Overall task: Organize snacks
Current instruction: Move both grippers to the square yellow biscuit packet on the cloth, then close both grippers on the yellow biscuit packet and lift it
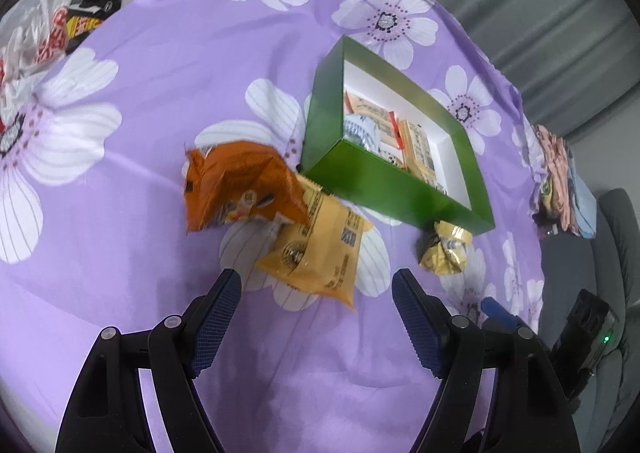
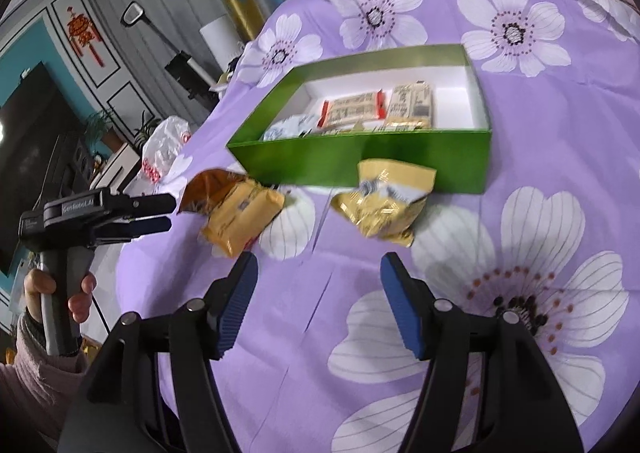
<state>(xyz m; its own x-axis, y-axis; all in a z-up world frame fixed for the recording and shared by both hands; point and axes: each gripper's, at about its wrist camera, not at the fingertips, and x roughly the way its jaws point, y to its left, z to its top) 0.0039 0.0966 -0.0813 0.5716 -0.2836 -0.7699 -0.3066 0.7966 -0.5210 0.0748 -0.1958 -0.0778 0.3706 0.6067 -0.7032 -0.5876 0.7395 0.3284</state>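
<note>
Left gripper [image 1: 316, 289]: jaws spread wide, nothing between the pads, poised just short of the yellow packet [image 1: 320, 249]. Bare cloth [image 1: 160, 73] lies on both sides of its fingers.

Right gripper [image 2: 318, 273]: jaws spread and empty, opening only slightly now; it hangs over bare cloth just short of the gold packet [image 2: 386, 201].

Box [image 2: 360, 163]: green outside, white inside, open top, set on the flowered purple cloth. Holds several wrapped snacks grouped toward one end; the other end shows bare white floor.

Orange packet [image 1: 240, 185]: on the cloth outside the box, just off one near corner, its edge overlapping the yellow packet.

Yellow packet: partly under the orange one, its far corner close against the box's long green wall.

Gold packet: crumpled, lying against the same wall near the other corner, well apart from the other two. Open cloth separates them.

Plastic bag [image 1: 36, 33]: white with red print, at the cloth's far side edge.

Person's hand [image 2: 60, 293]: grips the left gripper's handle beyond the cloth's edge, pink sleeve below
</note>
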